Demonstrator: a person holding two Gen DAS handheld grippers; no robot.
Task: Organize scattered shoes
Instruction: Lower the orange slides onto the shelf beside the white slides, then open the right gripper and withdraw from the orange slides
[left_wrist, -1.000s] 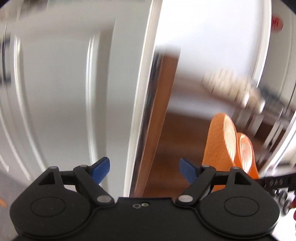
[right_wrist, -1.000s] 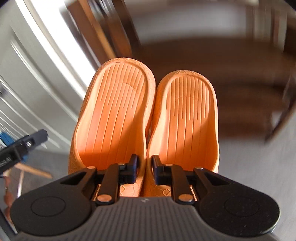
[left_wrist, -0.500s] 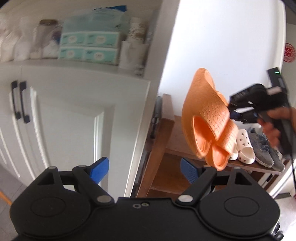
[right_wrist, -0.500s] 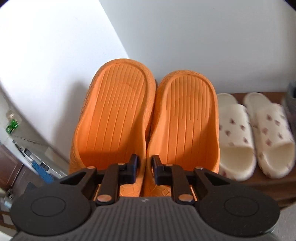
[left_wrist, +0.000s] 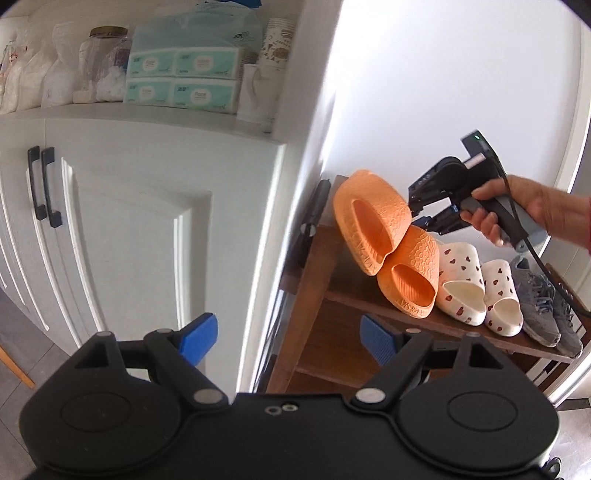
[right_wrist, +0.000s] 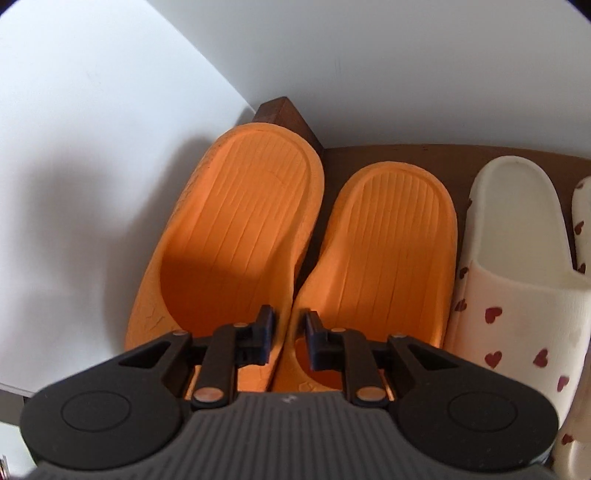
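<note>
Right gripper (right_wrist: 288, 332) clamps the 2 orange slippers (right_wrist: 314, 236) by their inner edges, at the wooden shoe rack (left_wrist: 317, 258) top shelf (beside heart-print slippers (left_wrist: 476, 284)). Left gripper (left_wrist: 288, 338) wide apart, empty.

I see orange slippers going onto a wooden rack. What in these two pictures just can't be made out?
- Right wrist view: where the fingers meet the orange slippers; the tool's black body covers the toes.
- Left wrist view: the wooden rack's lower shelves, hidden by the left gripper.
- Left wrist view: grey sneakers, crossed by a cable.
- Left wrist view: tissue packs, print too small.
</note>
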